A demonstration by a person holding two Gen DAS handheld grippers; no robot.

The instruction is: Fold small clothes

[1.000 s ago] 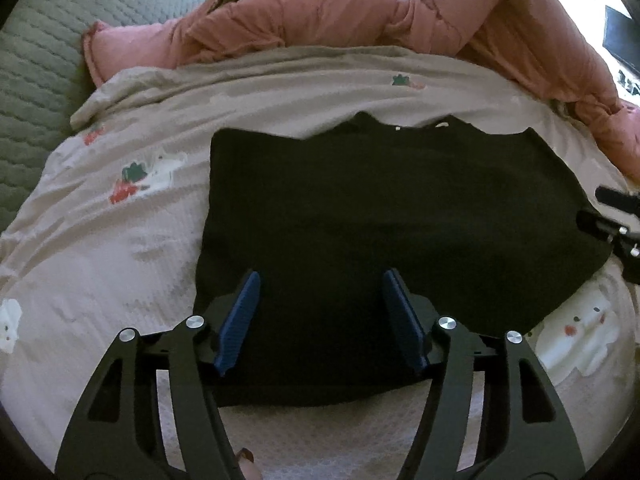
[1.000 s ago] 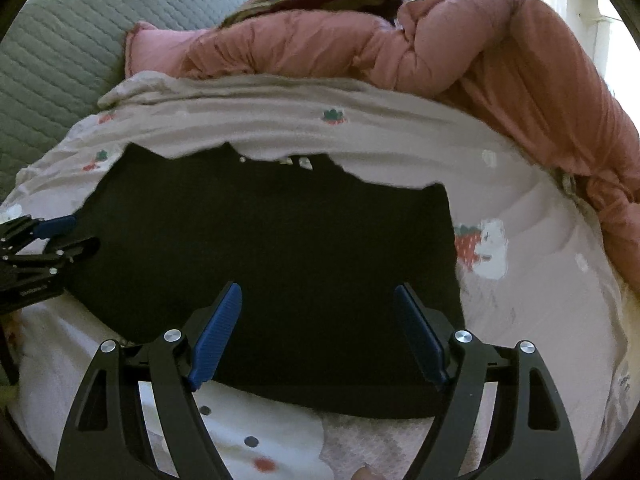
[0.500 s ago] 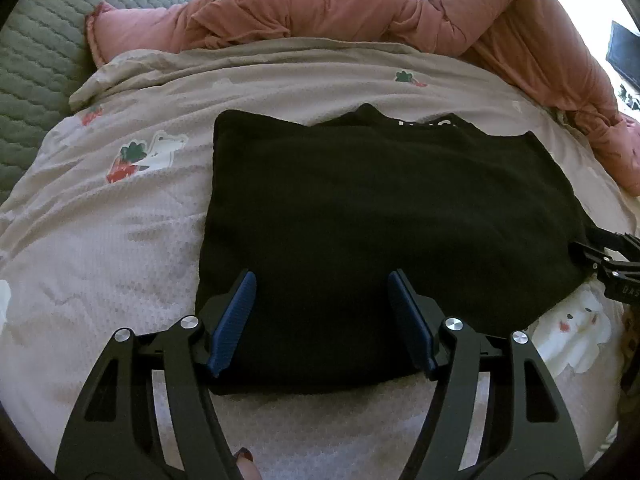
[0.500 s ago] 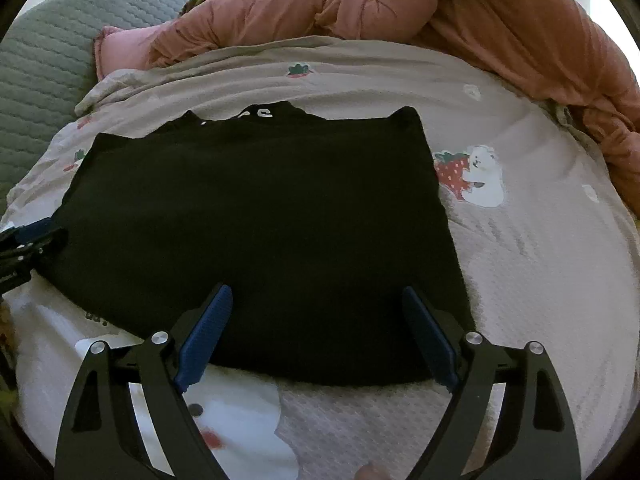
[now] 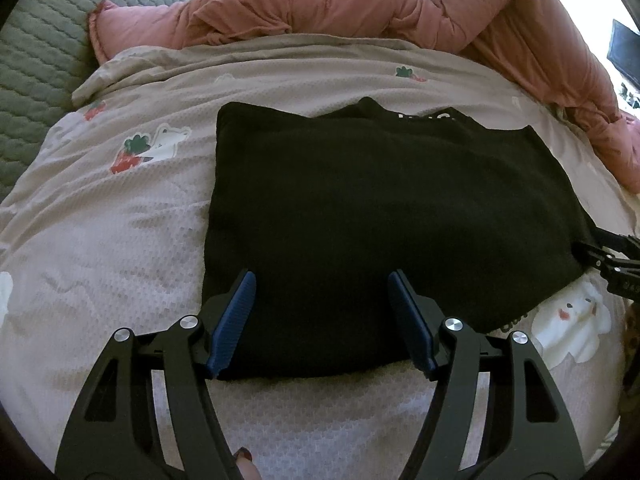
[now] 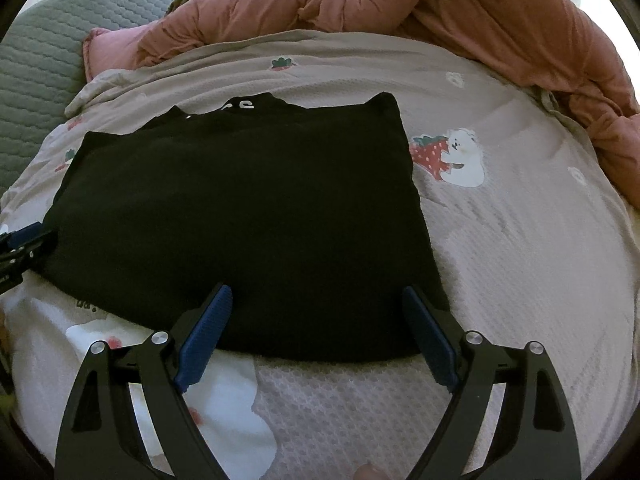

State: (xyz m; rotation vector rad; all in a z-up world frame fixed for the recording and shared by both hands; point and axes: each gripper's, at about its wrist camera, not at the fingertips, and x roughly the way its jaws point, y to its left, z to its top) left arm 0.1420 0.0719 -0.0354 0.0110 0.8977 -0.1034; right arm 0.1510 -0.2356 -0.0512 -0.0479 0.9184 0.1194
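Note:
A black garment (image 5: 360,216) lies folded flat in a rough rectangle on the bed, white lettering showing at its far edge. It also shows in the right wrist view (image 6: 248,216). My left gripper (image 5: 322,280) is open and empty, hovering over the garment's near left part. My right gripper (image 6: 318,294) is open and empty over the garment's near right part. Each gripper's tip shows at the edge of the other's view: the right one (image 5: 612,256) by the garment's right edge, the left one (image 6: 20,244) by its left edge.
The bed sheet (image 5: 120,240) is pale with strawberry and bear prints (image 6: 448,156). A pink quilt (image 5: 400,4) is bunched along the far side and right. A grey-green quilted cushion (image 5: 36,56) stands at the far left.
Both grippers have pulled back and risen slightly from the garment, which now lies lower and fuller in both views. The jaws stay open.

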